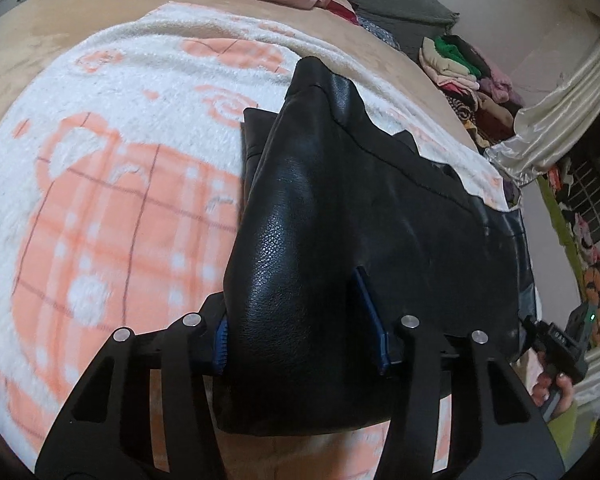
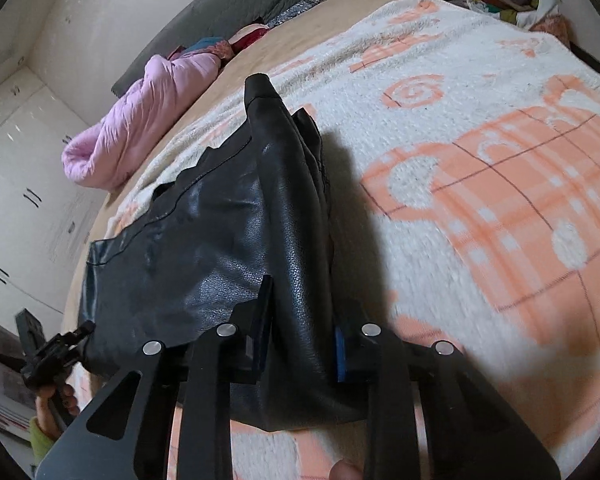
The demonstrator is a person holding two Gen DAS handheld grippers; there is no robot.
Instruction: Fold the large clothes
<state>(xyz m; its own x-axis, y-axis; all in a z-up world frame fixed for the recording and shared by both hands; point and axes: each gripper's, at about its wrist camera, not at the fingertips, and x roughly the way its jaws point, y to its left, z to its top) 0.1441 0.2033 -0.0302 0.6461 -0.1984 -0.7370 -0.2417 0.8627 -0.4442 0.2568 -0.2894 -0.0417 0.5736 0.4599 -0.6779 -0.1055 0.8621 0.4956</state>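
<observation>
A black leather garment (image 1: 340, 208) lies across a white and orange patterned blanket (image 1: 100, 200) on a bed. My left gripper (image 1: 300, 332) is shut on a raised fold at one end of it. My right gripper (image 2: 304, 340) is shut on a raised fold at the other end of the garment (image 2: 204, 240). The garment hangs taut between the two. The right gripper also shows at the right edge of the left wrist view (image 1: 556, 344), and the left gripper at the lower left of the right wrist view (image 2: 56, 356).
A pink quilt (image 2: 140, 120) lies at the head of the bed by a grey headboard (image 2: 228, 12). A pile of mixed clothes (image 1: 468, 76) and a shiny cream fabric (image 1: 548, 120) sit beside the bed. White cupboards (image 2: 16, 184) stand along the wall.
</observation>
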